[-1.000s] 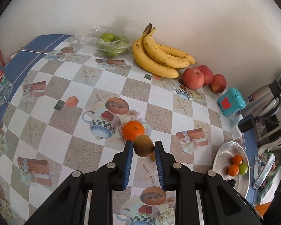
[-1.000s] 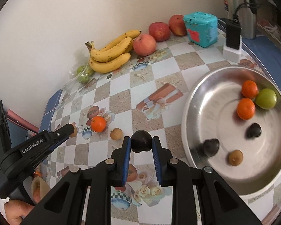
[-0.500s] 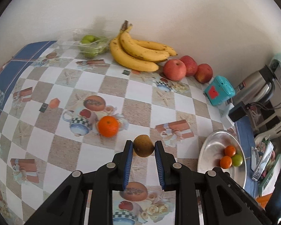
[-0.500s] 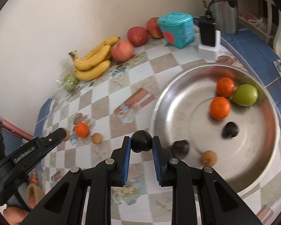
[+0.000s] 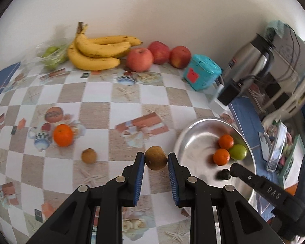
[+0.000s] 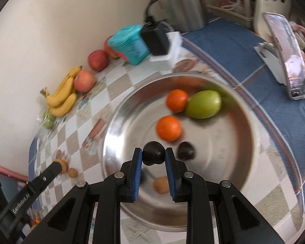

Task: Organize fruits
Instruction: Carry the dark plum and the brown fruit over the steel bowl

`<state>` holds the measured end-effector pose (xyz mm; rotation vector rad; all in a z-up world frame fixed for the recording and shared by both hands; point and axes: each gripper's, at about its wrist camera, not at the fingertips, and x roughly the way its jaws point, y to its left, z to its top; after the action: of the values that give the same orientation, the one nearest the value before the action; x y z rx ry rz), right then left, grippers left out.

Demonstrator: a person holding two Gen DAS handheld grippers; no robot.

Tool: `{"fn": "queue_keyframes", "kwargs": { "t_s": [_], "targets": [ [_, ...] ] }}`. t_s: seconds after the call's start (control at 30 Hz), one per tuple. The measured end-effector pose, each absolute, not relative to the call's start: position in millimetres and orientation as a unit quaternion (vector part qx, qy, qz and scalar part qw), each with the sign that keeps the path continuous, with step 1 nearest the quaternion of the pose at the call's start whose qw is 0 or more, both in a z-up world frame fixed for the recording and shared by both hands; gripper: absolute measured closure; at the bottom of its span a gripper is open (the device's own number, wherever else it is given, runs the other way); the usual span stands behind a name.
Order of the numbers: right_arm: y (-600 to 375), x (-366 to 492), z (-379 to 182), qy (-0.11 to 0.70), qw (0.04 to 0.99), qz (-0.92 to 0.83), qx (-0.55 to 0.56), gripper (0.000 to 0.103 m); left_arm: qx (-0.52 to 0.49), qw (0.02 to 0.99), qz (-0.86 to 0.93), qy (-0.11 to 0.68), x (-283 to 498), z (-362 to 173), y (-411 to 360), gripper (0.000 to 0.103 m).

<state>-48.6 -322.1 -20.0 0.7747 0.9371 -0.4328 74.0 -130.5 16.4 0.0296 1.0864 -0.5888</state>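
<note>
Left of your left gripper (image 5: 155, 160), an orange (image 5: 63, 135) and a small brown fruit (image 5: 88, 156) still lie on the table. Its jaws are closed on another brown fruit (image 5: 155, 158), short of the metal bowl (image 5: 185, 140). Your right gripper (image 6: 153, 156) holds a dark fruit (image 6: 153, 155) over that bowl; beyond its jaws sit two oranges, a green fruit and, blurred, probably three more small fruits.
</note>
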Motion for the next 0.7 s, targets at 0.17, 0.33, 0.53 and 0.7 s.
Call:
{"fn": "queue_keyframes", "kwargs": {
  "t_s": [0.17,0.33,0.53,0.7],
  "targets": [
    [-339.8,-62.6,-24.6,0.434,0.787,-0.227,0.375,0.079,0.023,0.812,-0.294,0.504,67.2,14.1,-144.8,0.078],
    [-348.7,-70.3,-22.7,0.433,0.78,-0.256,0.373,0.079,0.026,0.807,-0.323,0.493,61.5,11.1,-163.7,0.078],
    [-354.0,-73.7,-23.7,0.438,0.774,-0.272,0.367,0.079,0.043,0.803,-0.336,0.49,54.7,-2.3,-182.3,0.077],
    [-358.0,-73.6,-33.2,0.451,0.765,-0.277,0.368,0.079,0.046,0.798,-0.342,0.494,51.5,-12.9,-191.1,0.077]
  ]
}}
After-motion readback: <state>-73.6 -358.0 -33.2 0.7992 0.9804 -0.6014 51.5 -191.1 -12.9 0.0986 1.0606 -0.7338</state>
